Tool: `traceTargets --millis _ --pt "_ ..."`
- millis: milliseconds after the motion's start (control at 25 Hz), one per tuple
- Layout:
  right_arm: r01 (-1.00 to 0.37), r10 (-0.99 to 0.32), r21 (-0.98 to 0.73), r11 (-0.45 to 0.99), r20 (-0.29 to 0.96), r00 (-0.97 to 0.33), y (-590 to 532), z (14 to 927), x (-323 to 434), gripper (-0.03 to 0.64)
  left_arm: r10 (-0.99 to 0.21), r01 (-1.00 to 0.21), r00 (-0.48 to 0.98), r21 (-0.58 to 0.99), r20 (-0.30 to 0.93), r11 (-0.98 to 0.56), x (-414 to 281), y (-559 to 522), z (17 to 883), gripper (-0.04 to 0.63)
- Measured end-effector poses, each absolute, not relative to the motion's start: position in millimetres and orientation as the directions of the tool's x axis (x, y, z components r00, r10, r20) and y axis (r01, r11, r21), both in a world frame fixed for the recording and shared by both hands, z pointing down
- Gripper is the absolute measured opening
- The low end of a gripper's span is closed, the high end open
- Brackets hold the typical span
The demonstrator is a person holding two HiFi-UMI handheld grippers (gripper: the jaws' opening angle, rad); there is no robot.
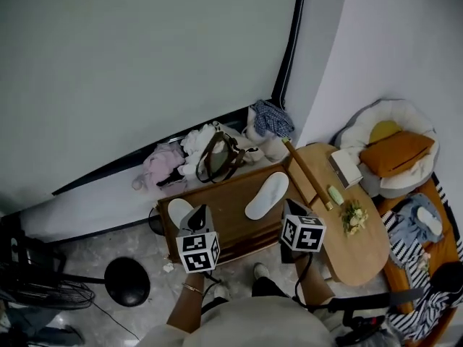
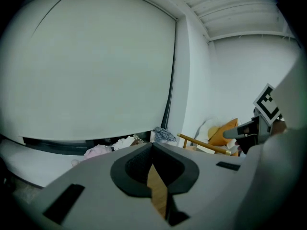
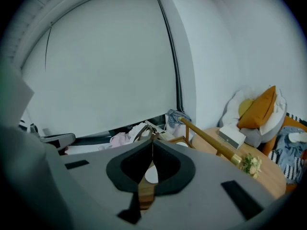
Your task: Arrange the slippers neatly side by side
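slippers: left white flat slipper [image 1: 178,211]; right white flat slipper [image 1: 267,195]; well apart
surface: brown wooden table [image 1: 226,219]
grippers: left gripper [image 1: 200,214], right gripper [image 1: 291,208], over table

Across the back wall, a large pale roller blind [image 1: 145,63] in a black frame.

Beyond the far edge of the rectangular dark brown wooden worktop [image 1: 221,224], on the floor: crumpled pink garment [image 1: 160,166], brown handbag with looped handles [image 1: 219,157], blue checked cloth [image 1: 271,118].

On the oval light wooden worktop [image 1: 362,255]: long wooden rod with a brass-coloured end [image 1: 305,172] along its left edge, flat white box [image 1: 346,168] at the far edge, small pale green tube [image 1: 336,194] and a bunch of dried yellowish flowers [image 1: 354,216] near the middle.

Past its right edge, a round white padded cushion seat [image 1: 391,108] with an orange pillow [image 1: 396,152] and a yellow cushion [image 1: 383,130]; nearer, black-and-white striped fabric [image 1: 412,295].

Left on the grey marbled floor [image 1: 87,259], a round black base [image 1: 126,281].
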State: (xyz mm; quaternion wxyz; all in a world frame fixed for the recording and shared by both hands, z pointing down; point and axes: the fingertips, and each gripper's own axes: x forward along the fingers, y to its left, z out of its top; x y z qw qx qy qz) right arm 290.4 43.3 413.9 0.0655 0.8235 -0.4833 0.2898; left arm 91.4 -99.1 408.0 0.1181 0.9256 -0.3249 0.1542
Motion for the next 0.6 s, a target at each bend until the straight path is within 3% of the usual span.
traceTargets --millis 360,600 --pt "-0.940 -0.815 -0.161 -0.301 0.555 0.166 -27 414 313 0.034 -0.717 -0.794 0.596 0.134 0.361 -0.593 90 -115 406 0.017" --pt "-0.973 -0.825 -0.170 -0.159 0.565 0.036 -60 416 281 0.034 -0.784 -0.870 0.485 0.126 0.386 -0.476 51 -112 410 0.017"
